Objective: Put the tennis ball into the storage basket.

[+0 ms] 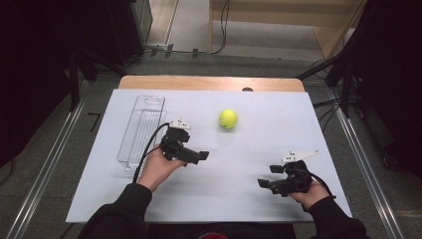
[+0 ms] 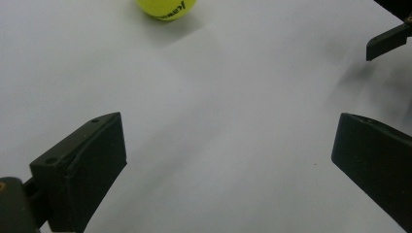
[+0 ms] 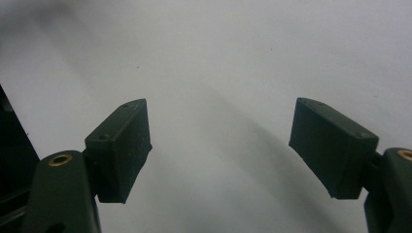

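A yellow tennis ball [image 1: 228, 118] rests on the white table sheet [image 1: 259, 129], right of a clear plastic tray [image 1: 142, 128]. My left gripper [image 1: 195, 145] is held low near the tray's near end, jaws pointing right, open and empty. In the left gripper view, the ball [image 2: 166, 7] lies far ahead at the top edge, well beyond the wide-apart jaws of the left gripper [image 2: 227, 141]. My right gripper [image 1: 268, 176] hovers at the front right, open, jaws pointing left. In the right gripper view, bare sheet lies between the jaws of the right gripper [image 3: 218, 126].
The tray is long, narrow and empty, lying lengthwise at the left of the sheet. A jaw of the right gripper [image 2: 388, 41] shows at the top right of the left gripper view. The wooden table edge [image 1: 209, 82] runs along the back. Cables and dark stands surround the table.
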A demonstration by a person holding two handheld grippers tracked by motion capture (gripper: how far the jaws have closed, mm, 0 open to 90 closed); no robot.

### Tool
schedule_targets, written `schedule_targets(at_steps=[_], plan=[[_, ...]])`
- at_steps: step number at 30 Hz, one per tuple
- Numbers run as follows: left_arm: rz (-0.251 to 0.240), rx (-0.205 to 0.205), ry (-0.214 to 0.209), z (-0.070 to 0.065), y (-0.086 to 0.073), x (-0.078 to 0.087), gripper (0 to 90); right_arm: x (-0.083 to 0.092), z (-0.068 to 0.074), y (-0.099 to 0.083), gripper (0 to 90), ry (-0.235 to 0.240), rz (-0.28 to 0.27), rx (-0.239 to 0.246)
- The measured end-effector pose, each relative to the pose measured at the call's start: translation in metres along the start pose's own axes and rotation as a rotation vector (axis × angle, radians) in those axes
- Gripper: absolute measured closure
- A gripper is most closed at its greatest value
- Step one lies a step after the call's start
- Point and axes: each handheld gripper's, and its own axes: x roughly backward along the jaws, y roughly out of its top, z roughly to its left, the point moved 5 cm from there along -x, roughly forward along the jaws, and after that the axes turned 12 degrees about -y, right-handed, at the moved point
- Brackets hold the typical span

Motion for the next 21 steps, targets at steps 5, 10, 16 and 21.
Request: schedule_targets(at_steps=[5, 10, 16, 21], plan=[[-0.002, -0.008, 0.0, 0.002, 0.006, -0.003, 0.1, 0.0, 0.0, 0.0, 20.6, -0.003, 0.0, -0.004], [0.0, -0.015, 0.002, 0.005, 0.012, -0.008, 0.1, 0.0, 0.0, 0.0, 20.6, -0.001, 0.0, -0.002], [-0.001, -0.02, 0.004, 0.005, 0.017, -0.012, 0.1, 0.0, 0.0, 0.0, 20.6, -0.001, -0.001, -0.003], [-0.01, -0.011, -0.013, 0.008, 0.022, -0.017, 0.1, 0.0, 0.0, 0.0, 20.6, 0.0, -0.002, -0.002]])
